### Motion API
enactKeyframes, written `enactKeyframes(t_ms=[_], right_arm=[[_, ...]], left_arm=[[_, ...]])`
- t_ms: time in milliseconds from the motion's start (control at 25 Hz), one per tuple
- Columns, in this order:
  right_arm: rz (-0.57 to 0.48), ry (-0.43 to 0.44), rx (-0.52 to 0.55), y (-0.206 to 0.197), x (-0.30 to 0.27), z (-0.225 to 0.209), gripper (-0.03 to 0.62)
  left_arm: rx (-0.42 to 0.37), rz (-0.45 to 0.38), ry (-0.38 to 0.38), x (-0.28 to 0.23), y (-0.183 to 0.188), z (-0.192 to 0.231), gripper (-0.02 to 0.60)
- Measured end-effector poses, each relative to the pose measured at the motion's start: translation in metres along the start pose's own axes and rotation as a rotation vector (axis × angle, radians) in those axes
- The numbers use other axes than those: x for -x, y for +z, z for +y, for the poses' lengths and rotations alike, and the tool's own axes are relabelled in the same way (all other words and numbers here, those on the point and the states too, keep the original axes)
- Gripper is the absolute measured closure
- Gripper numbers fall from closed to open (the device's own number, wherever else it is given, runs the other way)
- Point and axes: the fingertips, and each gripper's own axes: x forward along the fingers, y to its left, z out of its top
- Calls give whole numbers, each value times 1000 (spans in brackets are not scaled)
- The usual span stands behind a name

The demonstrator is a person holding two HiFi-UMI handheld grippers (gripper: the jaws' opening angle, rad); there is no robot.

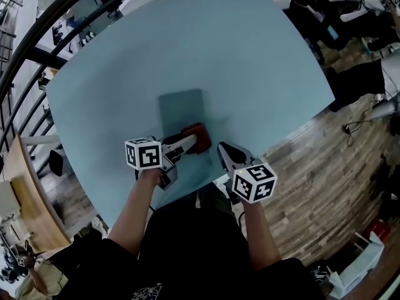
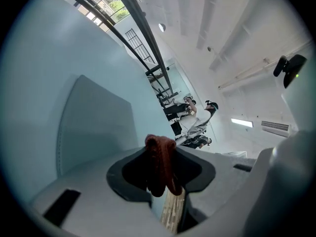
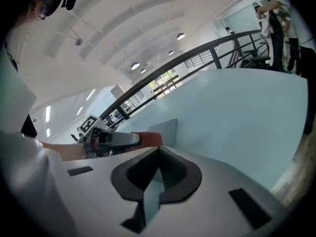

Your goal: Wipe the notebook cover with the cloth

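Nearest the lens are the person's two forearms, each ending in a marker-cubed gripper at the lower middle of the head view. The left gripper (image 1: 190, 141) is clamped on a bunched reddish-brown cloth (image 1: 196, 132), which pokes out past the jaw tips so that fabric rather than plastic would meet the surface. The right gripper (image 1: 222, 149) hovers just beside it at the lower right. Its jaws are drawn together with nothing between them, and it seems only to be waiting or ready to steady things.

The pale blue table (image 1: 269, 67) fills most of the frame, with the wooden floor (image 1: 325, 186) to the lower right. It carries only the notebook (image 1: 180, 111), which lies flat at centre frame with its grey-blue cover up, within easy reach of both arms. The cloth sits at the notebook's lower right corner. Whether it presses on the cover cannot be told. Most of the cover stretches toward the upper frame, probably yet to be wiped. No box, tray or other holder is in view.
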Motion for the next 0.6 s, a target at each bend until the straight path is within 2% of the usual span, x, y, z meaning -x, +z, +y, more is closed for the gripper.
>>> enactKeyframes(t_ms=[280,600], right_arm=[[10,-25,-16,-8,10,-14,586],[24,-37,-8,-10,9,-21,586]], left_arm=[[47,5,-11,-23,-1,7,448],[86,30,47,-28,-2,26,448]])
